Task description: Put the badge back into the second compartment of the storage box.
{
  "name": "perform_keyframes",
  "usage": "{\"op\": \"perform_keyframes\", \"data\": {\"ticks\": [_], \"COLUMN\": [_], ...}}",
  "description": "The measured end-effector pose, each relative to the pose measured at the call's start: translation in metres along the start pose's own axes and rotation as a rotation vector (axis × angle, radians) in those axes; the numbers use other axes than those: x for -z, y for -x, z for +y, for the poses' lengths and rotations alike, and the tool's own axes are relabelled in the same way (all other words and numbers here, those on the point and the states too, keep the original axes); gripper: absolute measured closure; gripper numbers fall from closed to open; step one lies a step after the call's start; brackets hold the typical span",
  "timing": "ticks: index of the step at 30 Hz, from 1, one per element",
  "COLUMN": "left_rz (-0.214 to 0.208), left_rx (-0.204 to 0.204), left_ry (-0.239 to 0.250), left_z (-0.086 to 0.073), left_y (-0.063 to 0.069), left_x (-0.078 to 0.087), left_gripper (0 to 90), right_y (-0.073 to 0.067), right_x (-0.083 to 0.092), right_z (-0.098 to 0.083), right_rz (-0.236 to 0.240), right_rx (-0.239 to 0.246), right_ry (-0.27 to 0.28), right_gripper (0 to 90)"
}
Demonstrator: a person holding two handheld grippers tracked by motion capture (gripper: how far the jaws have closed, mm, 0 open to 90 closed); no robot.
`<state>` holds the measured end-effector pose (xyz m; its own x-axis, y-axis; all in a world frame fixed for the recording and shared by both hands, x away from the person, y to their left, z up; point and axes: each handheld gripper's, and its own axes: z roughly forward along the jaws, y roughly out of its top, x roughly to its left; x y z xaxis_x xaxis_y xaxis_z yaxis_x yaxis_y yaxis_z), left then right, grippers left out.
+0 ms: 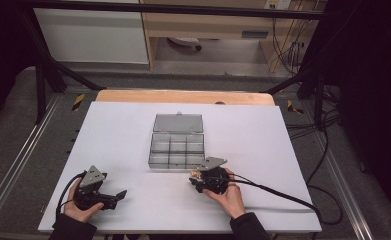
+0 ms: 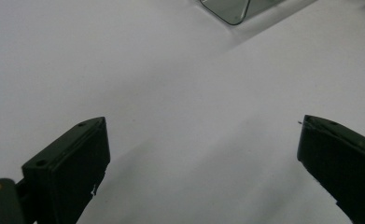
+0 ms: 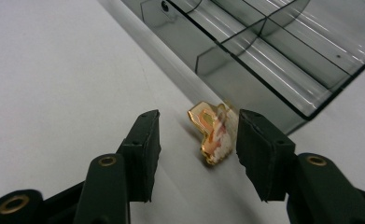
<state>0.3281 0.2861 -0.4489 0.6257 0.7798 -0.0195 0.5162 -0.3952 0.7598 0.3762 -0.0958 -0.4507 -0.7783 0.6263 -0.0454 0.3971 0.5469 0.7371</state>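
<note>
My right claw [image 3: 196, 140] sits low on the white bench [image 1: 113, 135], jaws parted to a moderate gap with nothing held between them. In the right gripper view a small gold-rimmed pin [image 3: 211, 134] with pale enamel lies on the bench between the two jaws, closer to the right-hand jaw and seemingly touching or nearly touching it; I can't tell for sure. Its long axis runs roughly along the jaws' own direction, tilted a little, so I judge that closing would pinch it across its narrow width. Just beyond the pin stands the clear compartment box [image 3: 264, 51], lid open, its near wall just behind the pin; the compartments I can see look empty.

From the high view, my right claw [image 1: 199, 178] is right by the box's [image 1: 177, 149] near right corner, while my left claw [image 1: 117, 197] rests well off to the left, jaws spread wide over bare bench. In the left gripper view there's nothing between those jaws, and a corner of the box [image 2: 231, 11] shows far ahead. So the right hand is the one placed for the pin, and the box wall behind it leaves little room to push forward
</note>
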Motion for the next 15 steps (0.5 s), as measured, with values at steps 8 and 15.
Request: {"op": "perform_keyframes", "data": {"ticks": [8, 15], "left_rz": [0.000, -0.001], "left_rx": [-0.002, -0.002], "left_ry": [-0.001, -0.001], "left_z": [0.0000, 0.0000], "left_y": [0.0001, 0.0002], "left_x": [-0.0001, -0.0002], "left_gripper": [2.3, 2.5], "right_y": [0.0005, 0.0004], "right_x": [-0.0031, -0.0036], "right_z": [0.0000, -0.0012], "right_rz": [0.003, -0.020], "right_rx": [-0.015, -0.014], "right_ry": [-0.002, -0.016], "right_gripper": [54.5, 57.1]}}
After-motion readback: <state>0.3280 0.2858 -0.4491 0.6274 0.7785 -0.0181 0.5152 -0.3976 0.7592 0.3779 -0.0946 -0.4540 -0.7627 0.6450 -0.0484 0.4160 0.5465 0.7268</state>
